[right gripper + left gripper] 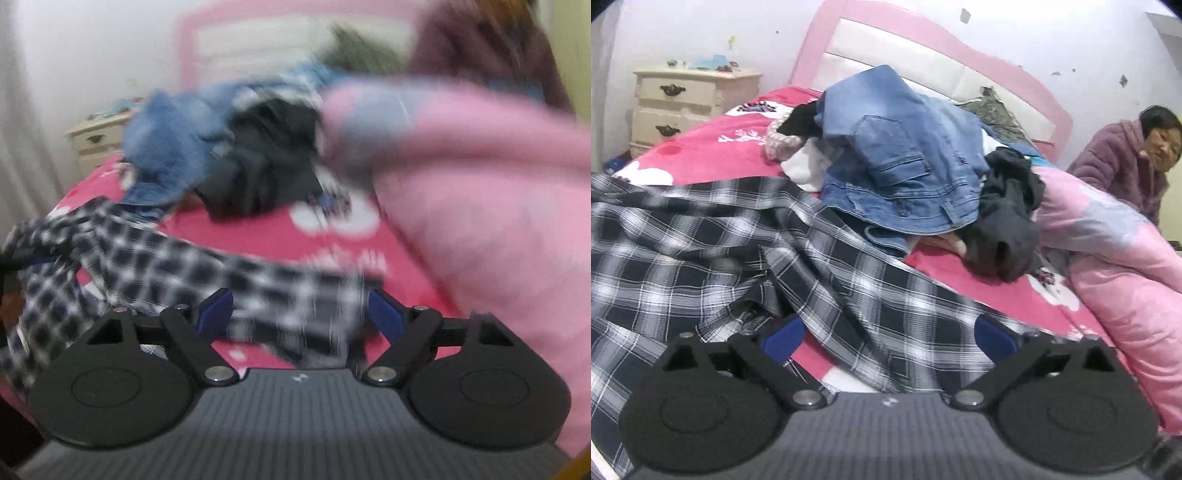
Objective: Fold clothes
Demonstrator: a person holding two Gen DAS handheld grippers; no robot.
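Nightstand (690, 103): you see a cream drawer unit at the far left, beside the bed, with small things on top that are too small to tell.
Bed (713, 151): your left wrist view shows a pink-red cover with white prints, under a pink-framed headboard (923, 55) with white padding.
Plaid shirt (713, 240): your task garment, black and white checks, lies rumpled across the near left part of the bed; one fold of it runs down between your left fingers.
Left gripper (886, 332): your fingers stand wide apart; the blue pads do not press on the shirt cloth lying between them.
Denim jacket (897, 155): it is heaped in the middle of the bed, its hem overlapping the far edge of the plaid shirt.
Dark garment (1008, 206): it is bunched just right of the denim jacket, touching it.
Pink quilt (1108, 251): it is rolled along the right side of the bed.
Person (1123, 162): someone in a purple fleece coat leans in at the far right, behind the quilt.
Right gripper (301, 314): this view is blurred; your fingers stand fairly wide, with a strip of the plaid shirt (155, 251) between them. You cannot tell from the blur whether the pads touch it.
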